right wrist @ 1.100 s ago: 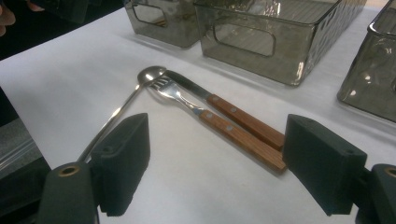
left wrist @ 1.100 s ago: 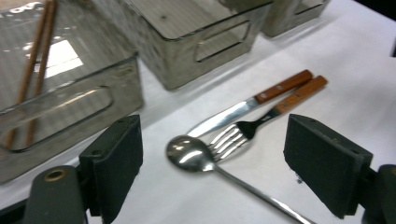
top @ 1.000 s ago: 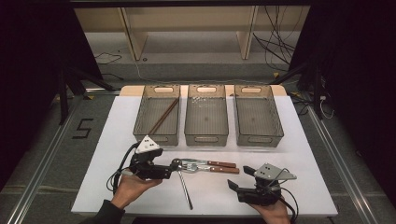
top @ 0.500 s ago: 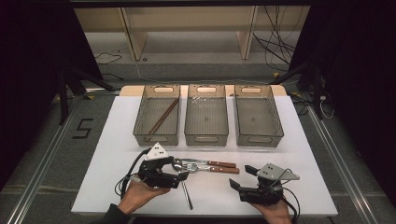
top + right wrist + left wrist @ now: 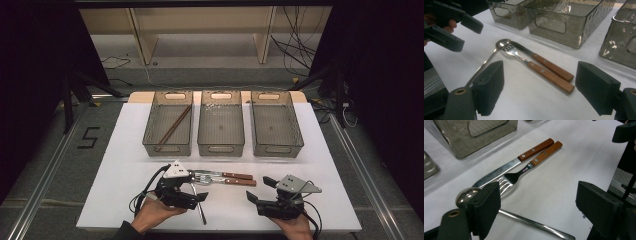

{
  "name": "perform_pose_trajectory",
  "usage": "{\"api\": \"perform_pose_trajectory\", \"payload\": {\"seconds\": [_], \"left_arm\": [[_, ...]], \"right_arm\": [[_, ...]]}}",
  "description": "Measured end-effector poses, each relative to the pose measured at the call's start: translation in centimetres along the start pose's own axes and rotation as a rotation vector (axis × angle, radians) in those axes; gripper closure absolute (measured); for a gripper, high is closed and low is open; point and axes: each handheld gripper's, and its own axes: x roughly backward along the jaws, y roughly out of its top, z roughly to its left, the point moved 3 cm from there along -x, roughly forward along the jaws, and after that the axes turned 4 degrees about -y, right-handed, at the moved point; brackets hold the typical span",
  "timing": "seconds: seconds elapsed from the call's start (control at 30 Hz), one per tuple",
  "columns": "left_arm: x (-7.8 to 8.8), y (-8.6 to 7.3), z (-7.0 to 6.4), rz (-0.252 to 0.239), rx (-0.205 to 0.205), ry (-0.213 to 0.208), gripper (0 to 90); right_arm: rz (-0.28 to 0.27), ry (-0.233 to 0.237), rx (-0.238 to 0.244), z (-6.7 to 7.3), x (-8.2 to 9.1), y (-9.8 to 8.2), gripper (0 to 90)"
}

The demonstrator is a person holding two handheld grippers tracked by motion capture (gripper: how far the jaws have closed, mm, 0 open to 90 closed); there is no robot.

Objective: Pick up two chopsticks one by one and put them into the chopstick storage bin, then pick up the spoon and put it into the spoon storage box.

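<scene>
Your left gripper [image 5: 200, 196] has advanced rightward over the past second to hover above the spoon [image 5: 529, 222] — jaws spread, nothing held — beside the fork [image 5: 524, 171] and knife [image 5: 514, 163] fronting the trays, so a pickup looks imminent; right gripper [image 5: 256, 194] idle, likewise released.

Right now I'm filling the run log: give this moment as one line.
left tongs: open, over spoon | right tongs: open, empty | fork, knife: on table, untouched

On the bench [image 5: 125, 150] three bins stand in a far row, chopsticks [image 5: 174, 125] in the left bin [image 5: 168, 123], while nearer lie a knife [image 5: 227, 175], a fork [image 5: 220, 180] just nearer, and a spoon [image 5: 198, 206] to their left.
</scene>
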Motion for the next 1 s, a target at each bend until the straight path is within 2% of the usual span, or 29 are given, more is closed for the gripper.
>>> {"api": "perform_pose_trajectory", "payload": {"seconds": [0.1, 0.27, 0.43, 0.57, 0.73, 0.83, 1.0], "left_arm": [[-0.4, -0.2, -0.3, 0.023, -0.018, -0.004, 20.6], [-0.7, -0.6, -0.7, 0.036, -0.033, -0.017, 24.7], [-1.1, -0.7, -1.1, 0.050, -0.048, -0.043, 40.3], [-1.6, -1.0, -1.4, 0.067, -0.070, -0.058, 59.9], [-2.4, -1.5, -2.2, 0.120, -0.103, -0.082, 78.8], [-3.0, -1.9, -2.6, 0.148, -0.113, -0.094, 85.4], [-3.4, -2.3, -2.5, 0.178, -0.117, -0.089, 88.8]], "right_arm": [[0.001, -0.001, 0.003, 0.0, 0.0, 0.0, 23.9], [-0.002, -0.002, 0.005, 0.1, 0.0, 0.0, 23.9], [0.002, -0.003, 0.007, 0.1, -0.1, 0.0, 23.9], [0.002, -0.002, 0.004, -0.1, 0.0, -0.1, 23.9], [0.003, -0.001, 0.007, -0.1, 0.0, -0.1, 23.9], [0.002, -0.002, 0.013, 0.0, 0.0, -0.1, 23.9], [0.003, -0.003, 0.014, 0.1, 0.0, -0.1, 24.0]]}}
